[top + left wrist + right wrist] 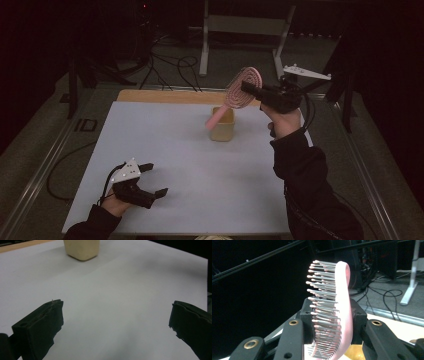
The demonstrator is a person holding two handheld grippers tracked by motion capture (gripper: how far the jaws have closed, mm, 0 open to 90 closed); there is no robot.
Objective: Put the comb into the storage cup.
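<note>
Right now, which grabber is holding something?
The right gripper, raised above the yellow cup, clamps a pink hairbrush. The left gripper rests open, holding nothing.

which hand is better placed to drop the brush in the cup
Right: its gripper already clamps the pink hairbrush above the yellow cup. The left gripper sits open and far off.

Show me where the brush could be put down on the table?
Nearly everywhere. The white table lies bare from the yellow cup forward to the near edge, and left of the cup too. The near left corner is taken by the open left gripper. The right gripper holds the pink brush above the cup, so that spot is crowded.
</note>
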